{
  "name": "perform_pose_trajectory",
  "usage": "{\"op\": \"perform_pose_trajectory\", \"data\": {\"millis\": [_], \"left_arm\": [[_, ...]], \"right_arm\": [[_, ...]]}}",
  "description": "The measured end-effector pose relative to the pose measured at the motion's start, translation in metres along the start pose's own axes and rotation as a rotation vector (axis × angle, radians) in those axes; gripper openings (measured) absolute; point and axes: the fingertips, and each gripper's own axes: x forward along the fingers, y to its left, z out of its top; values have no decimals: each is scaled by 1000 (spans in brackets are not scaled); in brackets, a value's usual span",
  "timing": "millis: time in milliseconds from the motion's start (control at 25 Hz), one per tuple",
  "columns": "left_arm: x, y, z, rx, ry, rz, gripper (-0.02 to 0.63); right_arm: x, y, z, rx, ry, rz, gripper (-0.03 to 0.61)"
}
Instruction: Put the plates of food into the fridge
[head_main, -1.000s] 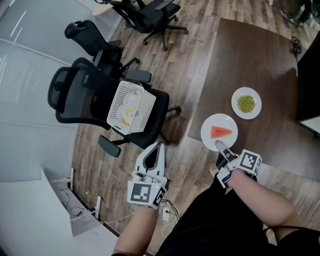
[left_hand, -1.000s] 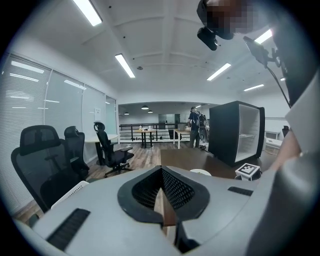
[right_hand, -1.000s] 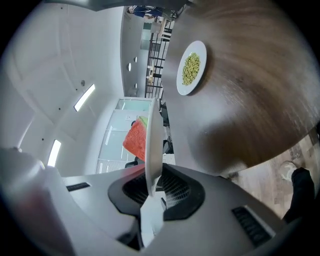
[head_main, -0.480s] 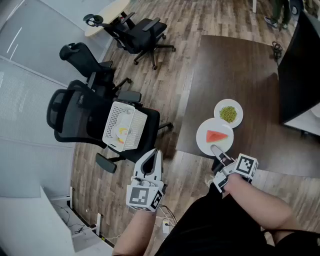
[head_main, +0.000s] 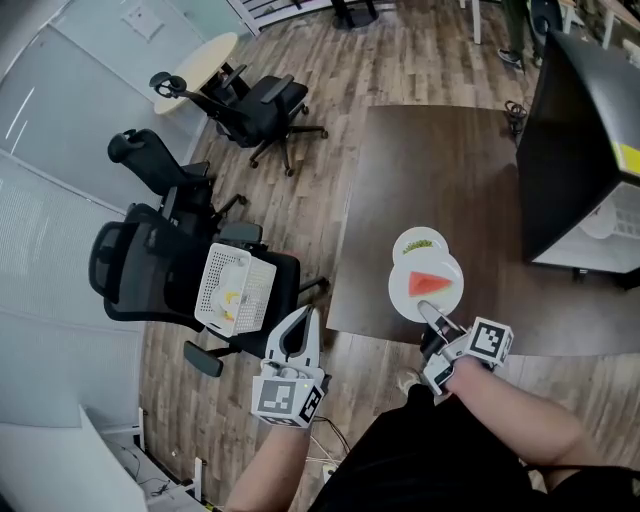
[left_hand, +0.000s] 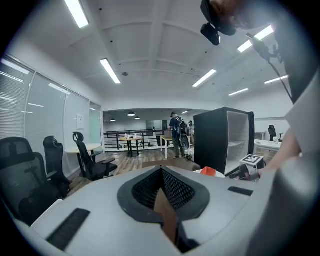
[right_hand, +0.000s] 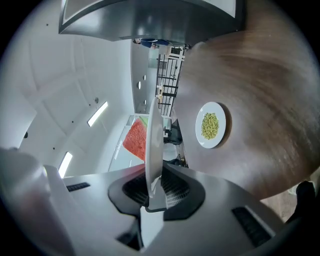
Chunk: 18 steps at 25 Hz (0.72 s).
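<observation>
Right gripper (head_main: 431, 316) level — clamping watermelon plate (head_main: 408, 291) rim.

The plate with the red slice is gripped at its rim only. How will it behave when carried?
The plate looks stiff, so it should not bend. The right gripper pinches only its rim, so it may sag or tilt. The slice lies loose on it and could slide.

watermelon plate (head_main: 427, 283) raised, overlapping peas plate (head_main: 420, 239)
</observation>
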Motion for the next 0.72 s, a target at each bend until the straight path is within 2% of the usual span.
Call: {"op": "perform_pose_trajectory", "data": {"millis": [200,720], "left_arm": [[29,-34,27,26,-39,-57,5],[106,-130,76,49,-99,-215,5]], "right_arm": [[-28,2,40,-24,-57,-25,40],[-126,24,136,3,-256,5,40]]}}
